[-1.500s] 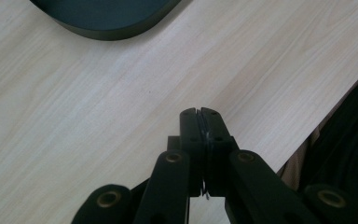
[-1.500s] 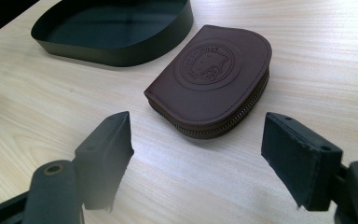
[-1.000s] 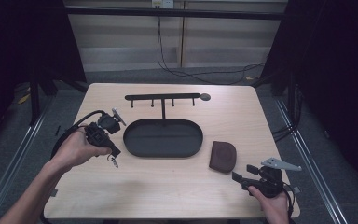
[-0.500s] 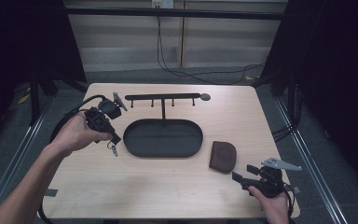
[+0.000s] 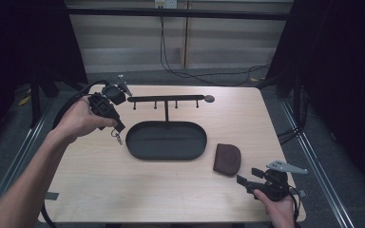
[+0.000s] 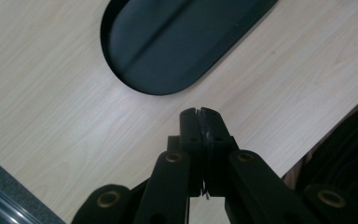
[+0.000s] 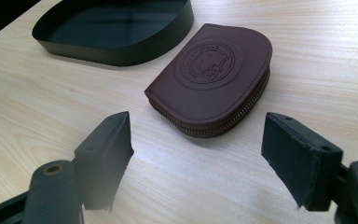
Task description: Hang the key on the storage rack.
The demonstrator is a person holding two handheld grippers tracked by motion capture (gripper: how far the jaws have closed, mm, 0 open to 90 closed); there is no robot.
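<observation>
My left gripper (image 5: 119,127) is lifted above the table's left side, next to the left end of a black hook rack (image 5: 166,99). Its jaws are shut, and a small metal key (image 5: 118,138) dangles from the tips. In the left gripper view the jaws (image 6: 199,114) press together over bare wood, with the black oval tray (image 6: 168,46) beyond them. My right gripper (image 5: 248,179) rests low at the front right, open. Just ahead of its wide-apart fingers lies a brown zipped coin pouch (image 7: 214,77), untouched.
The oval tray (image 5: 166,140) sits mid-table at the foot of the rack's post, and the pouch (image 5: 228,159) lies to its right. A cable loops from the left gripper over the table's left edge. The tray's wall (image 7: 121,53) stands beyond the pouch in the right gripper view.
The left hand has risen and moved toward the back of the table, near the rack's left end, with the key still hanging from the jaws. The right hand has stayed put.
</observation>
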